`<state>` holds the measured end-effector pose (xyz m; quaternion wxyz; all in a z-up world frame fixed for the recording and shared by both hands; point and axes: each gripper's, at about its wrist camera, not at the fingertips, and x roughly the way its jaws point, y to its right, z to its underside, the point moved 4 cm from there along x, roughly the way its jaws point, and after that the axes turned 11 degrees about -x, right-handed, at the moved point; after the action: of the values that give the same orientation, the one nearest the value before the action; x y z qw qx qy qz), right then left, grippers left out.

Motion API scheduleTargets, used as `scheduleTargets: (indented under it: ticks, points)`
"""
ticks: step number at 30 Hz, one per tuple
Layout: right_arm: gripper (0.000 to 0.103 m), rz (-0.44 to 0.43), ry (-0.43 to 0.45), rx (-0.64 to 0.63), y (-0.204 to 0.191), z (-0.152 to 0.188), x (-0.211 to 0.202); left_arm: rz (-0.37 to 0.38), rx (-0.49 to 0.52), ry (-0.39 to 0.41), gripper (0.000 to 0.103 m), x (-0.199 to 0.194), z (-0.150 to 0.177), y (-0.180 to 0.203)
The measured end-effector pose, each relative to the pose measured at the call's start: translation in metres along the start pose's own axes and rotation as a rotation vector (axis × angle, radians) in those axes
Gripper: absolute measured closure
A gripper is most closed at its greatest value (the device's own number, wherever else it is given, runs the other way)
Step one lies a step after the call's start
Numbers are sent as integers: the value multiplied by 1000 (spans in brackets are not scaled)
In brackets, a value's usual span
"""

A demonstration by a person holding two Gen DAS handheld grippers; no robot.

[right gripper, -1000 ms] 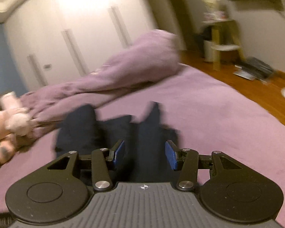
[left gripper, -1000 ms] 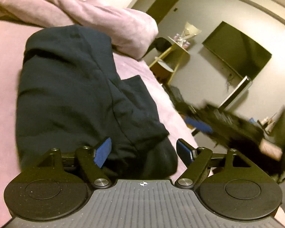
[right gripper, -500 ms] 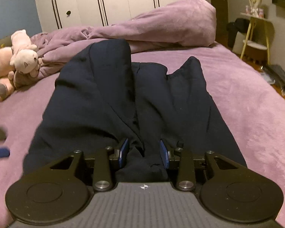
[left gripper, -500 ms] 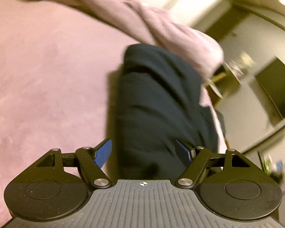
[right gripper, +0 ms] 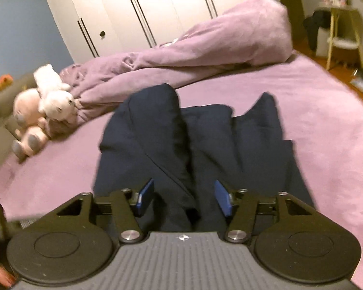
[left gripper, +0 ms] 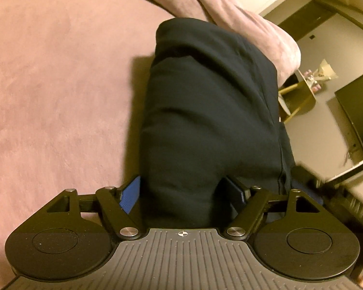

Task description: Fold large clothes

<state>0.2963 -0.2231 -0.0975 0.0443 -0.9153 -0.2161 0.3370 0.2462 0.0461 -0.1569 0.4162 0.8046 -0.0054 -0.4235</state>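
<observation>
The dark navy garment (right gripper: 193,149) is lying partly folded lengthwise on the purple bed (right gripper: 326,125); cross-folding is remaining. The left gripper (left gripper: 185,193) is straddling its near end wide open, and the right gripper (right gripper: 184,197), jaws just opening, is gripping nothing.

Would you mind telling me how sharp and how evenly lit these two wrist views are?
Left wrist view: warm, dim light; the dark garment is fairly sharp and casts a shadow onto the pink bedspread; the lower right corner is smeared; fisheye bends the walls. Right wrist view: brighter, but motion-blurred throughout, worst on the plush toys and left edge; the wardrobe doors look washed out.
</observation>
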Motion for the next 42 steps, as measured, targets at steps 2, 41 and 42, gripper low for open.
scheduleTargets:
  ticks: [2,41,42]
  points:
    - [39,-33,3,15,-4,-12,12,-3,5,-2,23,-5,-2,0]
    - [83,286,92,13,35,-19,89,-80,-16,213,9,42,-46,23]
    - [80,292,113,27,33,-26,81,-86,-19,214,9,41,-48,21]
